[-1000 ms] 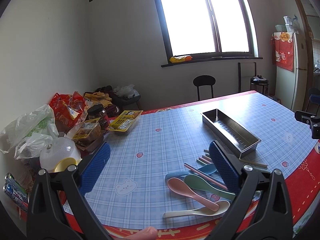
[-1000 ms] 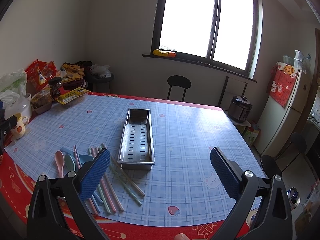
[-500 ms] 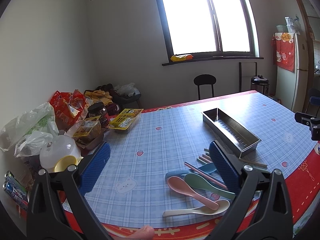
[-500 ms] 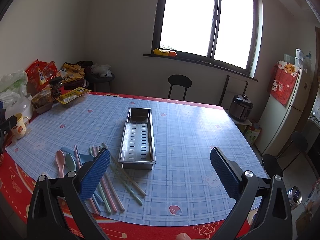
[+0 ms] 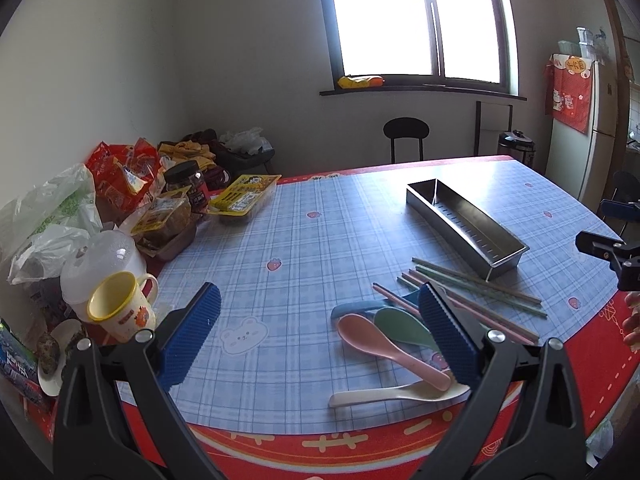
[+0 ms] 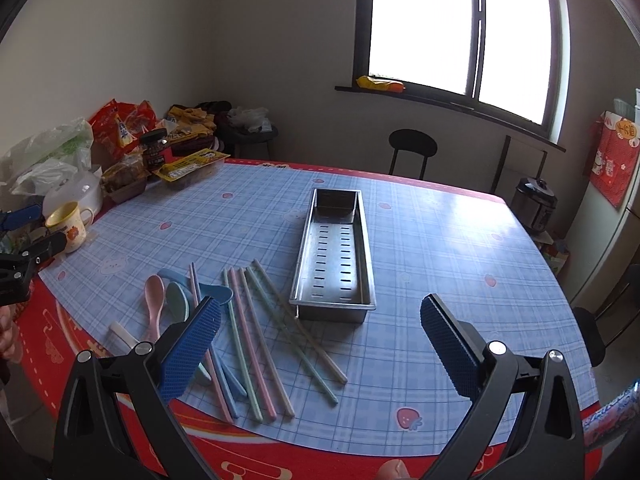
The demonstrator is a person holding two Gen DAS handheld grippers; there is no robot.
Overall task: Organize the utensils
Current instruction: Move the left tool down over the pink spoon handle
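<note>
A steel perforated tray (image 6: 335, 256) stands empty mid-table; it also shows in the left wrist view (image 5: 466, 224). Near the front edge lie several pastel chopsticks (image 6: 256, 332) and spoons: pink (image 5: 384, 346), green (image 5: 404, 326), blue (image 5: 356, 308) and cream (image 5: 392, 394). The spoons show in the right wrist view too (image 6: 154, 300). My left gripper (image 5: 320, 340) is open and empty above the table's front edge, left of the spoons. My right gripper (image 6: 320, 350) is open and empty, above the chopsticks and the tray's near end.
Snack bags, a dark jar (image 5: 188, 186), a yellow packet tray (image 5: 244, 200), a white plastic container (image 5: 104, 268) and a yellow-rimmed mug (image 5: 120, 306) crowd the table's left side. A black stool (image 6: 412, 148) and a rice cooker (image 6: 534, 204) stand beyond the table.
Both grippers have moved a little closer to the table, so the utensils and the mug show larger and more fully. Both stay open. Nothing on the table has moved.
</note>
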